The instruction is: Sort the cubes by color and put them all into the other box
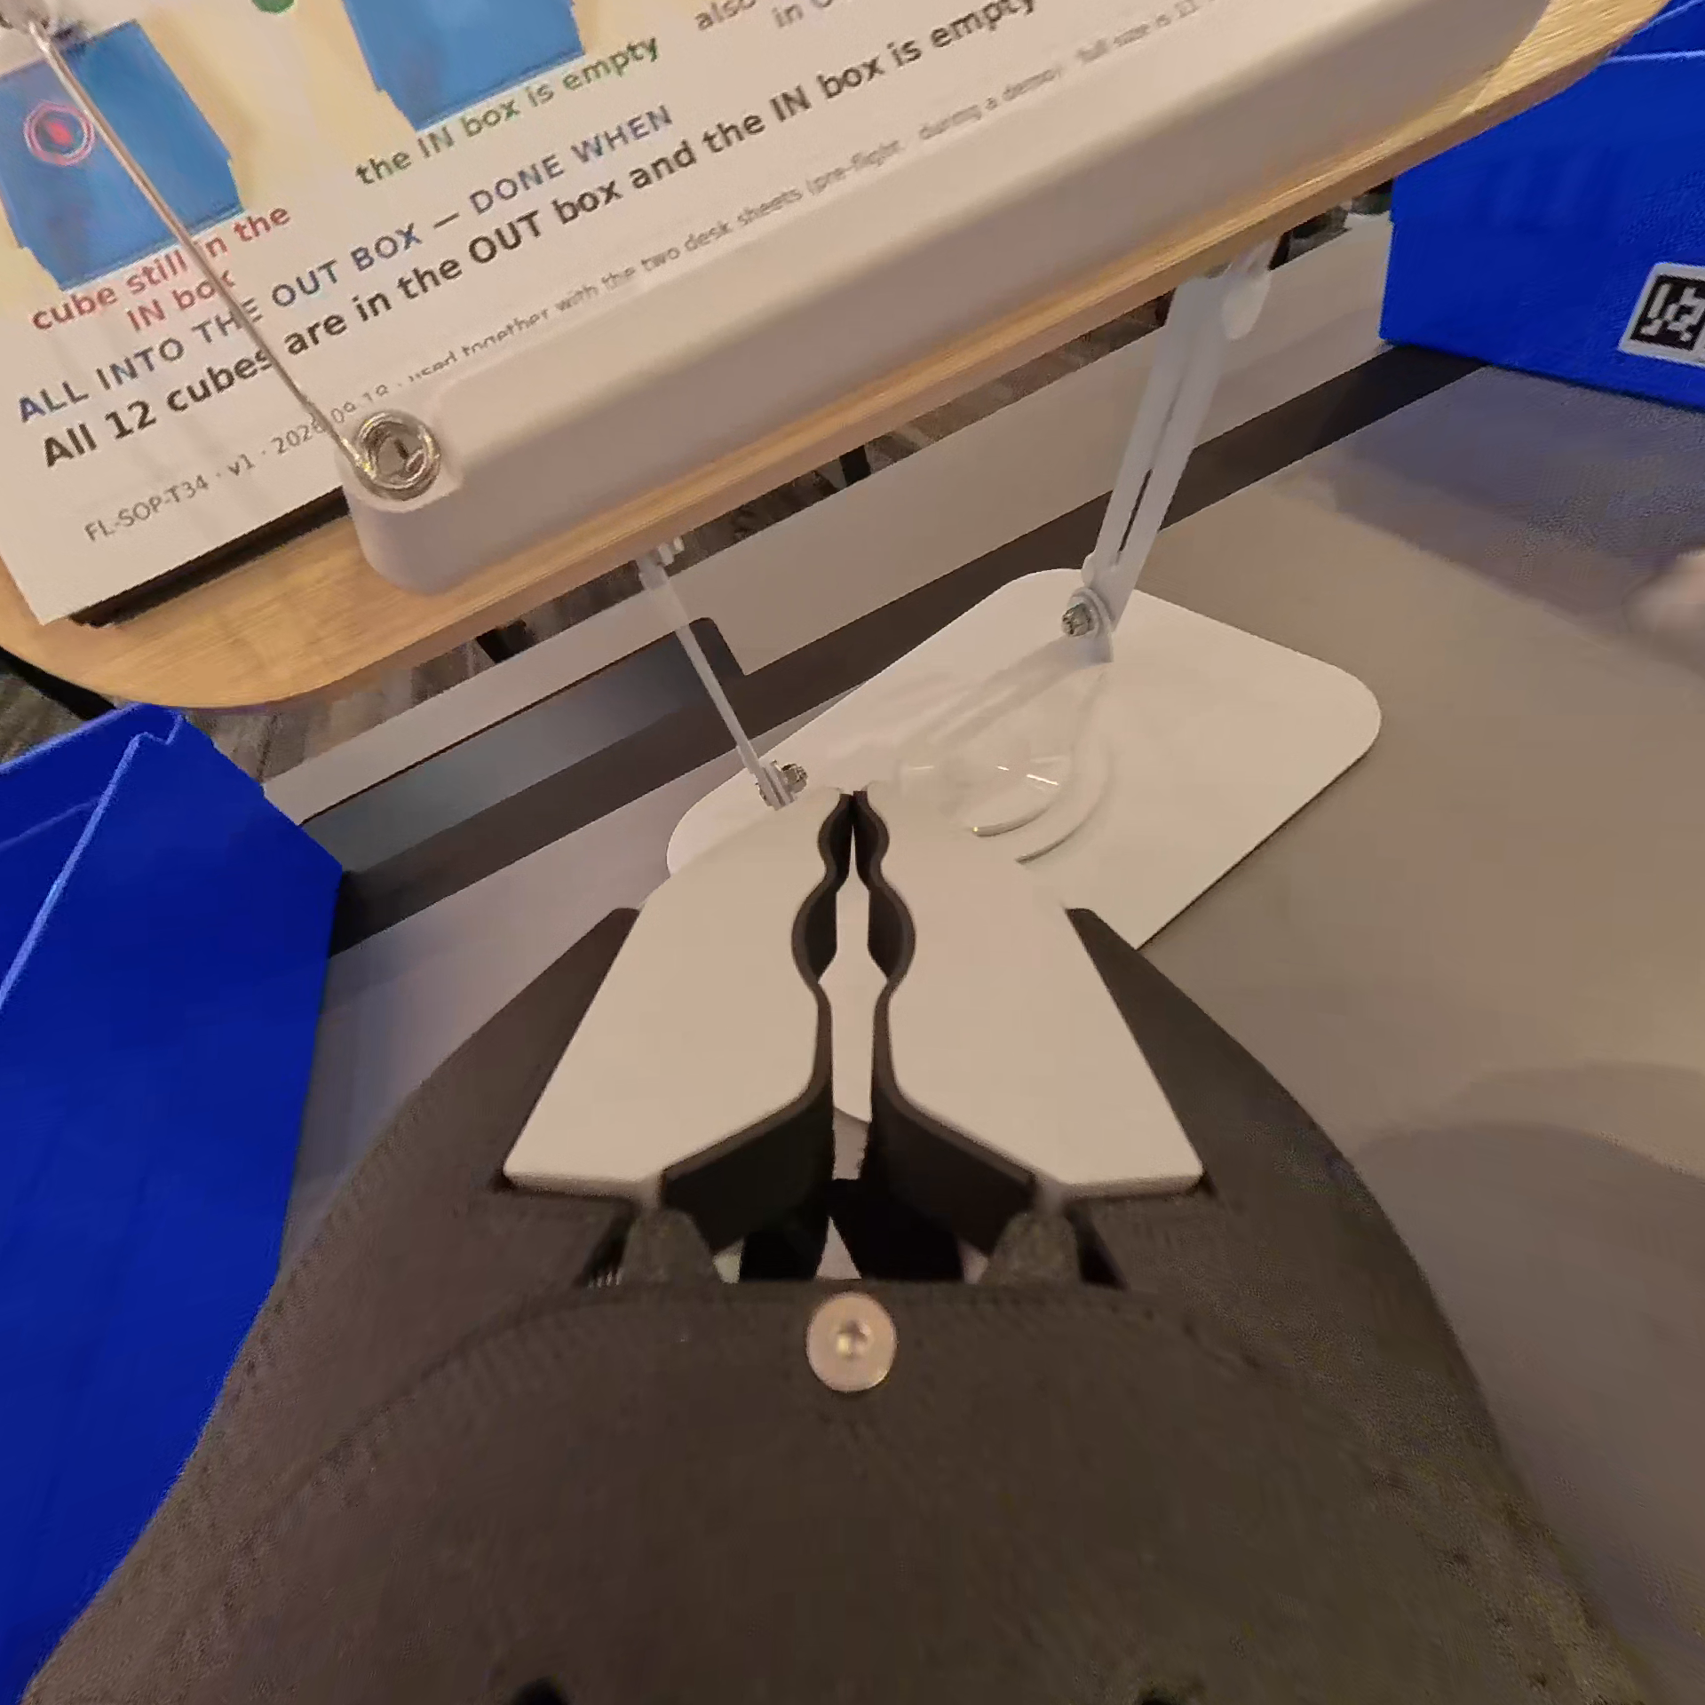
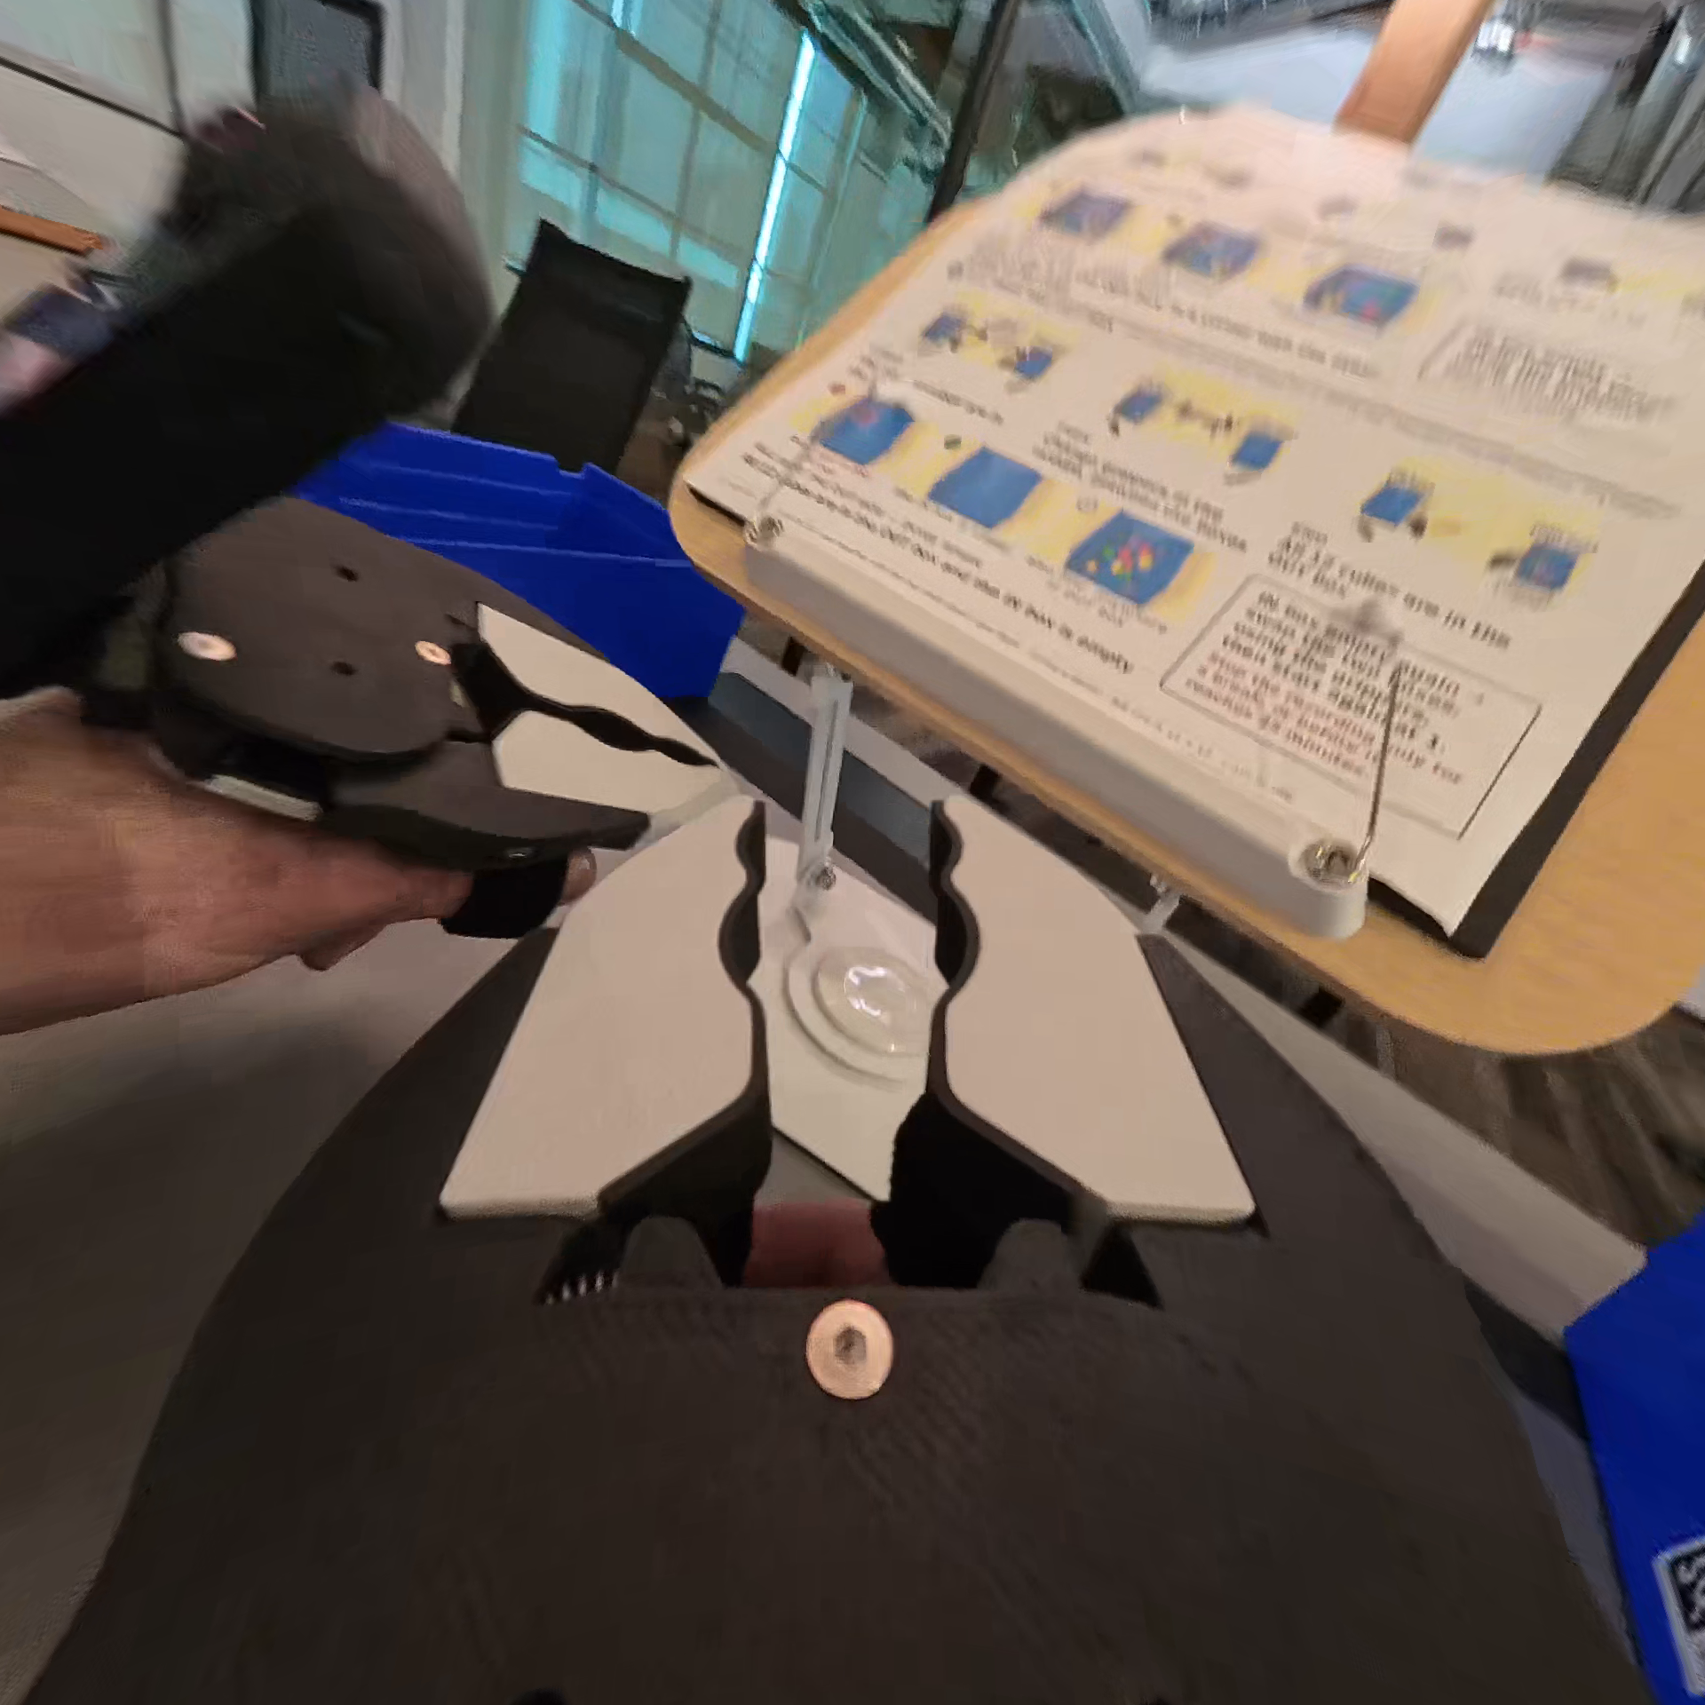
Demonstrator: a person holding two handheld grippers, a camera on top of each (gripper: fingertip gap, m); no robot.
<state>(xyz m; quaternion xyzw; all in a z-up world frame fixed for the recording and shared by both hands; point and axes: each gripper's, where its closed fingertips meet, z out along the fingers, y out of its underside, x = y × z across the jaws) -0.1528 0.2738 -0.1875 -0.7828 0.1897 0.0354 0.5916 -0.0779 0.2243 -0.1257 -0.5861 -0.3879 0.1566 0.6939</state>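
- The table [image 1: 1384,1015] is under both sets of jaws. No cubes show on it.
- A tilted board [image 2: 1522,969] with a picture sheet [image 2: 1199,461] stands just past the jaws, likely so the person can read it.
- One blue box [image 1: 138,1015] sits left of the left jaws. Another blue box [image 1: 1522,231] sits far right. The cubes are hidden.
- The right gripper [image 2: 844,821] is wide open and holds nothing.
- The left gripper [image 1: 853,803] is closed, tips touching, holding nothing.

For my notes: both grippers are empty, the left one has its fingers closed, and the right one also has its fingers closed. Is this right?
Not quite. The right gripper has its fingers apart, as the right wrist view shows. The left gripper does have its fingers closed, and both are empty.
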